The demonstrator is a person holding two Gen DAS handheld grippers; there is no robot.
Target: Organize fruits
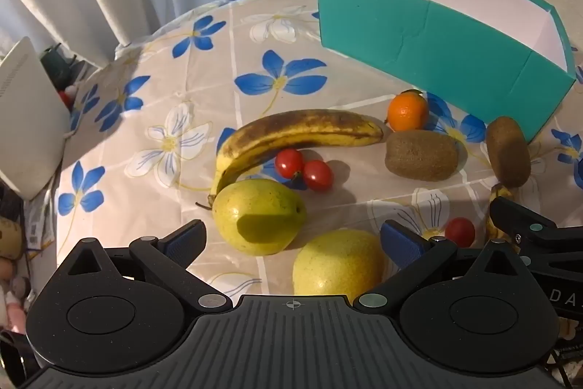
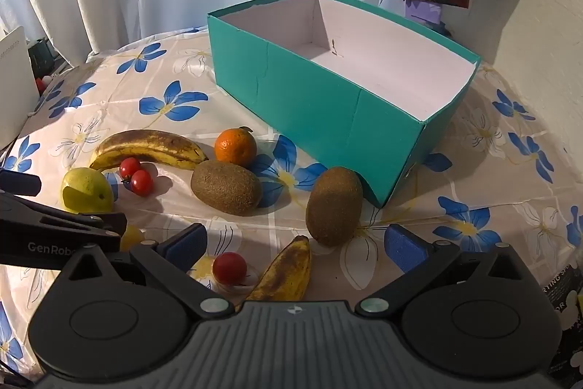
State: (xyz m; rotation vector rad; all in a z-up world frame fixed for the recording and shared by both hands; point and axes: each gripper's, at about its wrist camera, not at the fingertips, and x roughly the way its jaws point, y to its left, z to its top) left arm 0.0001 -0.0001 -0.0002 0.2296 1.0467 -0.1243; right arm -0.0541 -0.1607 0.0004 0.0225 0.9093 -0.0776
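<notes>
Both grippers' jaws gape empty above scattered fruit (image 1: 255, 221) before the teal box (image 2: 328, 105).

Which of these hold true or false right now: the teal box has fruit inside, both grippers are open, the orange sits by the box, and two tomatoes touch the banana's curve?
1. The teal box has fruit inside. False: it is empty.
2. The left gripper and right gripper are open. True.
3. The orange lies near the box's front wall. True.
4. Four kiwis are on the tablecloth. False: two kiwis show.
</notes>
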